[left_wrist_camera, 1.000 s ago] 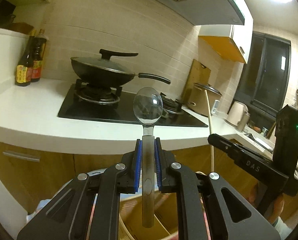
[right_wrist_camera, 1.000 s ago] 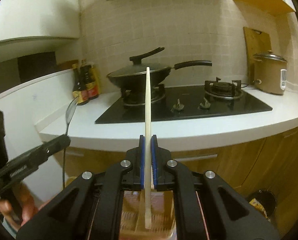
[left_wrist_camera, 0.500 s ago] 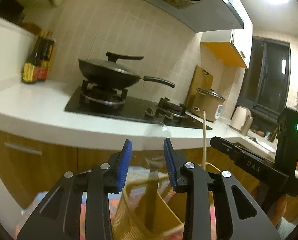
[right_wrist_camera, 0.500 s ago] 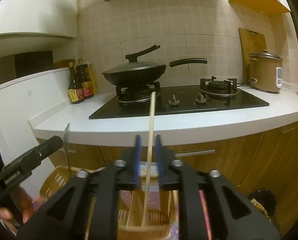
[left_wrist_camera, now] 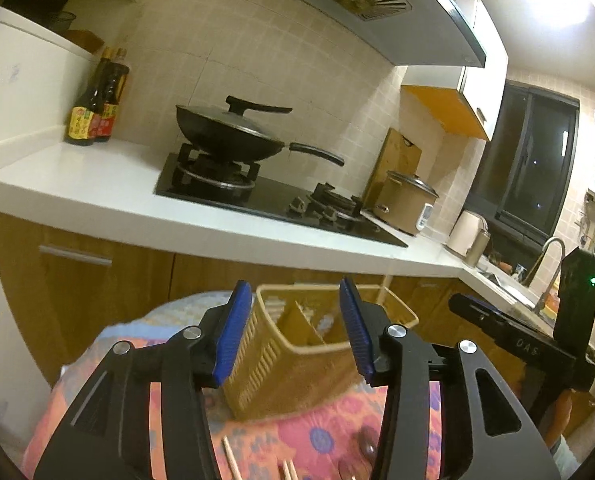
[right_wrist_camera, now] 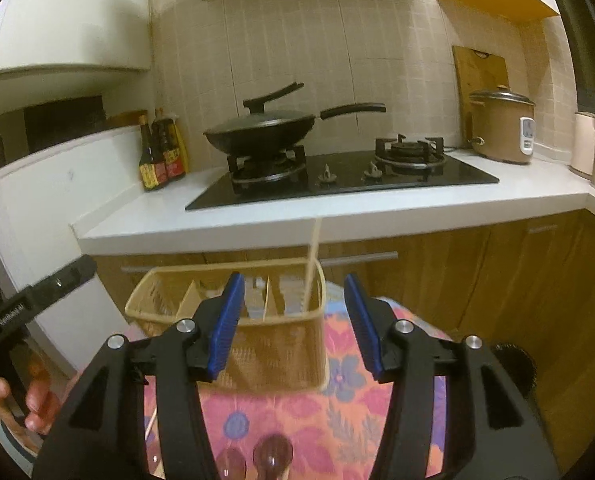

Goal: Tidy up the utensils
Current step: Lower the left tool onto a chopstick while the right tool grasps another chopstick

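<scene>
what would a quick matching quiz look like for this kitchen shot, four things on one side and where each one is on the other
Things:
1. wok
2. chopstick
3. rice cooker
4. sauce bottles

Places:
a. at the right end of the counter, by the cutting board
b. on the left burner
c. at the left end of the counter
d. standing in the utensil basket

Pairs: 1-b, 2-d, 3-a, 4-c

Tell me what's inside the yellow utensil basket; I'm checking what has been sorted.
Inside the basket, dividers split it into compartments. One pale chopstick stands in the rightmost compartment, leaning on the rim. The walls hide the compartment bottoms, so no spoon is visible.
</scene>
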`<state>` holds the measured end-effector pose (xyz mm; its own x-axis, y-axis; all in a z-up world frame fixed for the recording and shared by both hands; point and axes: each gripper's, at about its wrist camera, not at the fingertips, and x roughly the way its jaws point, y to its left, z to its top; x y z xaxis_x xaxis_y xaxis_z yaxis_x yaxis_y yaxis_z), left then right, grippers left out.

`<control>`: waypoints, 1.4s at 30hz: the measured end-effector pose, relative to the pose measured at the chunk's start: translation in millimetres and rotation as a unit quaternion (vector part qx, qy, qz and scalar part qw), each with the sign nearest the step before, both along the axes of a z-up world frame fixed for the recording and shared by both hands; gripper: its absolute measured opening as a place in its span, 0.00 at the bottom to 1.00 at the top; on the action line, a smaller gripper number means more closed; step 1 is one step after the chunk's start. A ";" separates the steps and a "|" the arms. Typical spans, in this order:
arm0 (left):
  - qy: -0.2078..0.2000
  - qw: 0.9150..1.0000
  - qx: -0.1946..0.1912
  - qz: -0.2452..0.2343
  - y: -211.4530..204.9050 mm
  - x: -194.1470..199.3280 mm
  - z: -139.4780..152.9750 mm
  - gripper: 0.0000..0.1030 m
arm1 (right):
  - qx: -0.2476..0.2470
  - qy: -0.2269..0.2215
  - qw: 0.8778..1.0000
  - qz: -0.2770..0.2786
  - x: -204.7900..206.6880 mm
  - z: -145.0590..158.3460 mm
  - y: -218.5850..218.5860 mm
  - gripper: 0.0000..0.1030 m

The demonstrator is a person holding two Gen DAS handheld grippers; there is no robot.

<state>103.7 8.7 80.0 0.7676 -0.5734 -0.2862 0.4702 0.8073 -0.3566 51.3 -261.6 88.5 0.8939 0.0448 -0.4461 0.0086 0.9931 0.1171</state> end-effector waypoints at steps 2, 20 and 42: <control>0.007 1.000 0.007 -0.001 2.8 -11.0 -0.8 0.42 | 0.000 0.014 1.000 -0.001 -8.7 -4.6 2.8 0.47; 0.189 0.973 0.130 -0.014 16.4 -54.6 -102.7 0.42 | 0.026 0.234 0.972 0.024 -73.2 -112.0 33.2 0.34; 0.223 0.950 0.216 -0.028 -9.1 -56.1 -131.8 0.38 | 0.024 0.327 0.945 0.002 -57.7 -146.7 34.3 0.19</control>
